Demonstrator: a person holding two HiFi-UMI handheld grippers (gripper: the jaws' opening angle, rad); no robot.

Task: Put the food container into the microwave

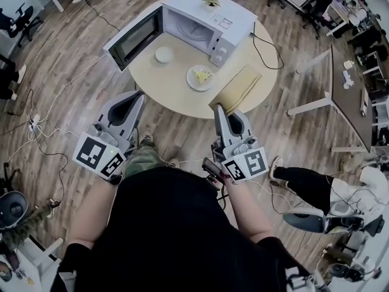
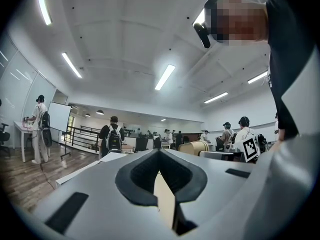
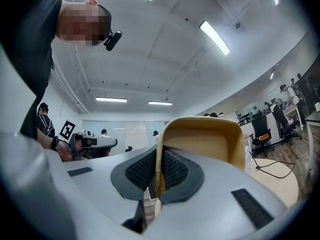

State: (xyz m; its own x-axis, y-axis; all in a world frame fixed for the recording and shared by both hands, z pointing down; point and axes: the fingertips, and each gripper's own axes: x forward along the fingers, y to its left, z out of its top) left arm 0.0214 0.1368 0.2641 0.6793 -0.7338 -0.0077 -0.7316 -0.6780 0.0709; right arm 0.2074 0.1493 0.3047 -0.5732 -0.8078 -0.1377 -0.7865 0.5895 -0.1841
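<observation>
Food container (image 1: pixel 238 87): where do we record it against the microwave (image 1: pixel 203 18)? (first inspector)

We record it in front of the microwave, off toward the control-panel side, over the near edge of the round table (image 1: pixel 161 93) and well apart from the open cavity (image 1: pixel 185 26). It is tan and open-topped, and from the right gripper view we look into its hollow. (second inspector)

What do we note as holding it? (first inspector)

We note the right gripper (image 1: pixel 220 109). Its jaws stand narrow, with one pad on each face of a thin wall of the container. (second inspector)

And the left gripper (image 1: pixel 136 97)? (first inspector)

We find its jaws drawn together at the tips with nothing between them. It sits in front of the microwave's door (image 1: pixel 135 38), near the table edge. (second inspector)

What else do we enter? (first inspector)

We enter the door as swung wide, on the side away from the control panel. A plate (image 1: pixel 193 84) with yellow food lies on the table just in front of the microwave. A small white round dish (image 1: pixel 164 55) lies in front of the cavity, and a small plant (image 1: pixel 211 0) stands on top of the microwave. (second inspector)
</observation>
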